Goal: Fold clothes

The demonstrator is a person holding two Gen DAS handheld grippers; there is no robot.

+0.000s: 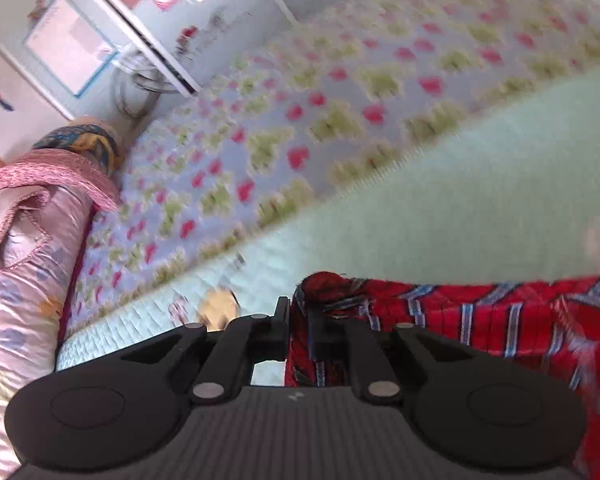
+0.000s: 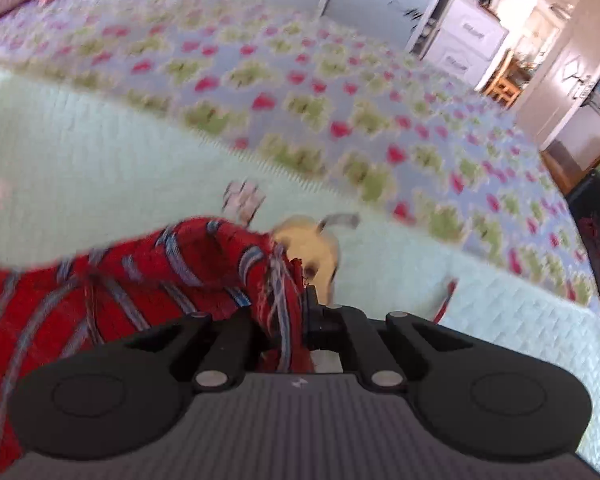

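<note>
Red striped cloth stretches between both tools above the bed. Left hand-held gripper is clamped on one corner, right hand-held gripper on the other.

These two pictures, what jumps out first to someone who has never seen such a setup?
The red striped cloth grabs the eye: it stretches between both views, pinched at one end by the left gripper and at the other by the right gripper. Behind it lies a pale green quilt, and beyond that a floral bedspread dotted with pink and green.
</note>
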